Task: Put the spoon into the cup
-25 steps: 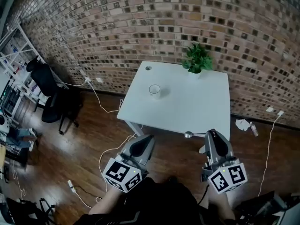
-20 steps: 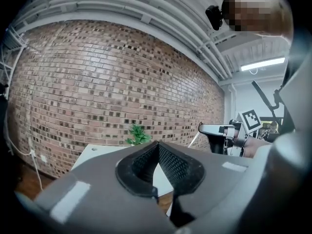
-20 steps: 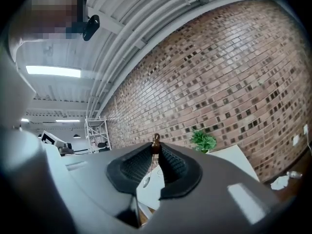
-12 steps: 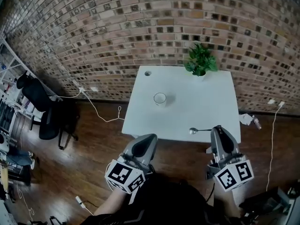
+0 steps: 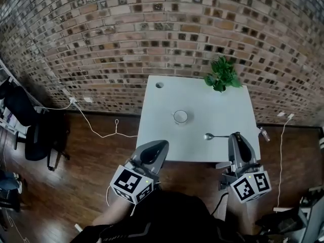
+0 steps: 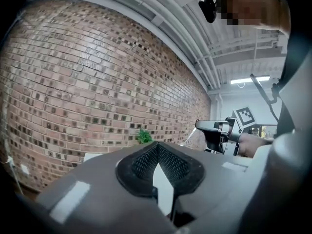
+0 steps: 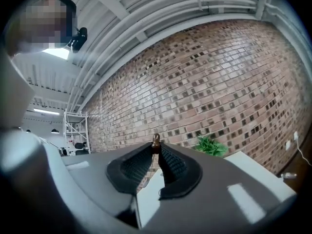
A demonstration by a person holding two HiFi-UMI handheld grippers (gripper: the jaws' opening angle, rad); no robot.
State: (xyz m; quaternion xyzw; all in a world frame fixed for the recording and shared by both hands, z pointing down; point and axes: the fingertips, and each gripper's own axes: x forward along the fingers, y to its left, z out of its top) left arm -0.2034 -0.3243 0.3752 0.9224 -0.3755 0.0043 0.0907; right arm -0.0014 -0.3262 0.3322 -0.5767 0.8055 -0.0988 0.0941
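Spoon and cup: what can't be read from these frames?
- Cup contents: in the head view it is too small to see inside.
- Cup in the left gripper view: not visible. The left hand-held gripper fills the lower frame with its own body.
- Spoon in the right gripper view: only a small brown tip shows at the shut jaws. The rest is hidden by them.
- Spoon's height over the table: the head view looks steeply down, so can't tell.

Head view, high above and tilted steeply down on the white table [image 5: 202, 97], with the left gripper [image 5: 162, 145] and right gripper [image 5: 236, 135] at its near edge; both gripper views, low and level behind their jaws, face the brick wall [image 5: 152, 24]; all three share wall, table and potted plant [image 5: 221, 75].
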